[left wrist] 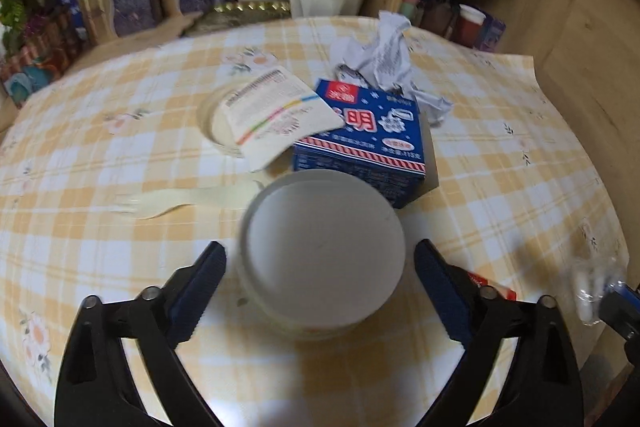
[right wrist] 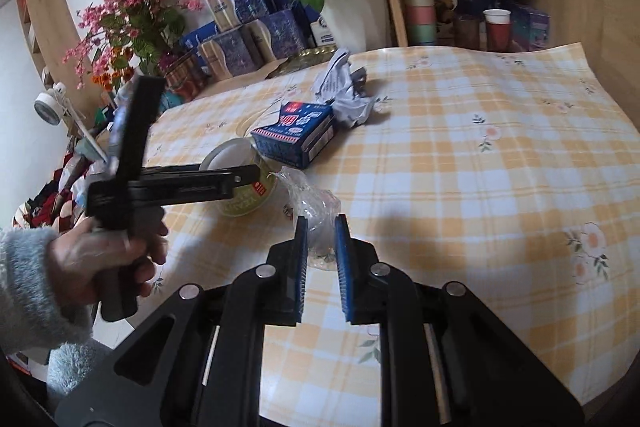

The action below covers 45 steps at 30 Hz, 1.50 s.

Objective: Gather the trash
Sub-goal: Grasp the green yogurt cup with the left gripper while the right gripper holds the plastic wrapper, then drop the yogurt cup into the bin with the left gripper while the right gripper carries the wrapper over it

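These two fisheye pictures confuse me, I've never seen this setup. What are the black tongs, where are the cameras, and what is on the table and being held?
There is no robot: a person holds a two-finger gripper in each hand, each with a camera looking along its fingers.

The left wrist picture shows the left gripper with its jaws open on either side of an upside-down paper bowl, not yet pressing it. Behind lie a blue carton, a peeled lid, a wooden fork and crumpled paper on the checked tablecloth.

The right wrist picture shows the right gripper shut on a crumpled clear plastic wrapper. The person's left hand appears there too.
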Each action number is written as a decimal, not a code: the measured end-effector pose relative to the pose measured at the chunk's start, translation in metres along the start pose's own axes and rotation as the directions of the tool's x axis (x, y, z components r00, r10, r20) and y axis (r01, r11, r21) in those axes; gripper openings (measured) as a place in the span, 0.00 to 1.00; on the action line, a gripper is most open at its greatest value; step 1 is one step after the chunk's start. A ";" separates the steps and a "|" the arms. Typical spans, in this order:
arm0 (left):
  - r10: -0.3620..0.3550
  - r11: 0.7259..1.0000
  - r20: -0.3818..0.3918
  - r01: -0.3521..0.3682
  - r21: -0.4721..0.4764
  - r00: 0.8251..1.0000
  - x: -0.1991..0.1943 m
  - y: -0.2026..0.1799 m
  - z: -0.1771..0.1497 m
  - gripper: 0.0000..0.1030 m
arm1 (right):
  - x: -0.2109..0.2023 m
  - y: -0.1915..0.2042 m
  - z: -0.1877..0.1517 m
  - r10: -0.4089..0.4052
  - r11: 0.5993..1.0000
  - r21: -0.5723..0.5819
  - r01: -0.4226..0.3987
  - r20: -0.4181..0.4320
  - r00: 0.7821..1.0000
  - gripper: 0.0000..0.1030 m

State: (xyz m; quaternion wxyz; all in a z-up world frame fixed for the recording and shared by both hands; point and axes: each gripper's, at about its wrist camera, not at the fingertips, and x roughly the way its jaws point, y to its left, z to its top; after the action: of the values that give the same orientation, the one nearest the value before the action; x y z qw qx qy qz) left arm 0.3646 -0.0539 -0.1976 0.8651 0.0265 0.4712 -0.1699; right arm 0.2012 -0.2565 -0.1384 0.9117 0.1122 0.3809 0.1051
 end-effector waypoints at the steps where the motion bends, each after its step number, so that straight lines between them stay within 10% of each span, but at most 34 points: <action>1: 0.013 1.000 -0.010 -0.013 0.013 1.000 0.001 -0.001 0.000 0.73 | -0.003 -0.002 -0.001 -0.003 1.000 0.005 0.003 0.001 1.000 0.16; 25: -0.172 0.976 0.016 0.168 0.140 0.985 -0.178 -0.045 -0.135 0.72 | -0.062 0.027 -0.036 0.061 0.998 0.008 -0.061 0.032 0.998 0.16; 45: -0.154 0.986 -0.207 0.165 0.034 0.966 -0.142 -0.055 -0.243 0.72 | -0.091 0.034 -0.073 0.048 0.998 -0.031 -0.048 -0.006 0.999 0.16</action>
State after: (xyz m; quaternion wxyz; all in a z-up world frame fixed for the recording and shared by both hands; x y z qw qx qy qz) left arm 0.0805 -0.0171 -0.2088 0.7948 0.0276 0.5536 -0.2472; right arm 0.0827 -0.2405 -0.1177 0.9095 0.1067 0.3789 0.1333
